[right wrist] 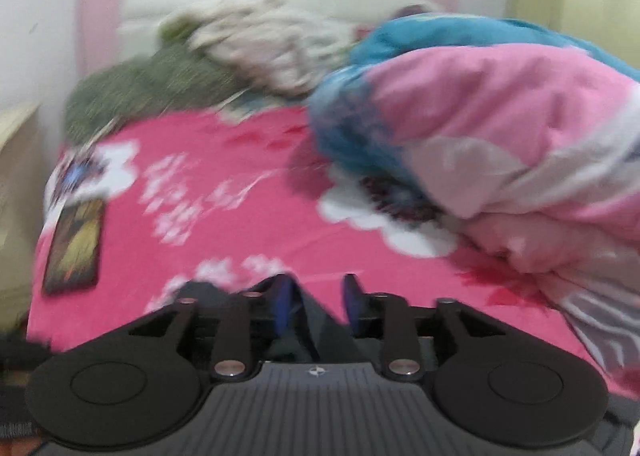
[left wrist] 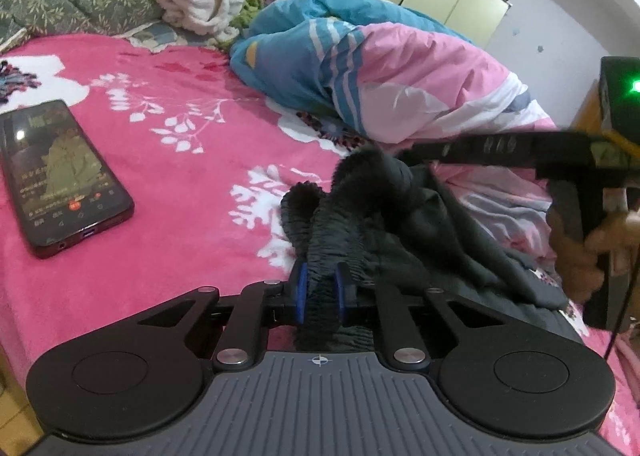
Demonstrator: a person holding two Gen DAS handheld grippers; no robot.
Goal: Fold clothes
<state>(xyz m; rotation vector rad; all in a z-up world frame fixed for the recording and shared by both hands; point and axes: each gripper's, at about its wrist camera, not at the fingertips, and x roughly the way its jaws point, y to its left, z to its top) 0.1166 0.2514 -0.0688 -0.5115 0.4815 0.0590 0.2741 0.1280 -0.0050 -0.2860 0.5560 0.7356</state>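
Lying at the far left of the pink floral bed, a phone is kept well apart from the work, its screen lit and facing up. Near the middle of the left wrist view, the dark garment is pinched at its ribbed band by the left gripper, whose blue pads are nearly closed on the cloth; a firm hold on an edge is judged to be wanted so that the piece can be spread for folding. From that grip the garment is seen to run away and to the right in a crumpled heap, so its long axis is only roughly readable, slanting toward the rolled quilt. At the right, the right gripper is seen partly open, with dark cloth between its pads; whether the cloth is pressed cannot be told through the blur.
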